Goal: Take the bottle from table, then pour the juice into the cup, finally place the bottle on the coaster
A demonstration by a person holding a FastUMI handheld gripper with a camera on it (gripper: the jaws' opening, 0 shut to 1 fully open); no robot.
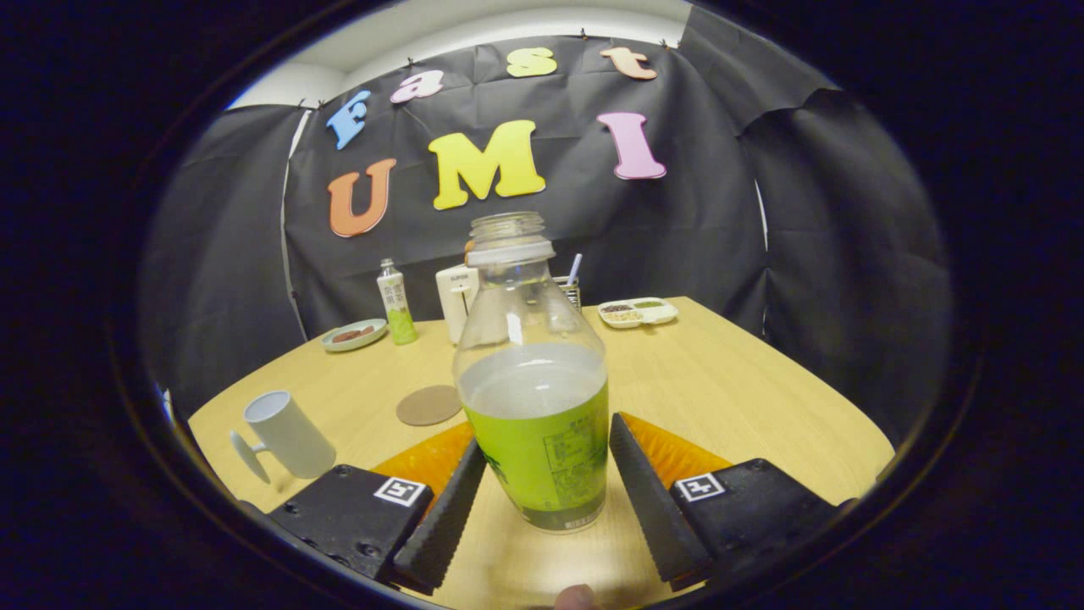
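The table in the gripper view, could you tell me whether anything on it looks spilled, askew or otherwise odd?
Nothing stands out. The uncapped bottle stands upright between the open gripper fingers; the cup, the coaster and the table look dry and tidy.

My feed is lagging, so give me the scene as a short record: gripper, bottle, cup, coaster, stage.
gripper: open, a finger on each side of the bottle, contact unclear
bottle: upright on the table, uncapped, partly filled, between the fingers
cup: white, left of the fingers, tilted in this fisheye view
coaster: round, brown, bare, between cup and bottle, just beyond the fingers
stage: bottle not yet lifted, judging by its base on the table
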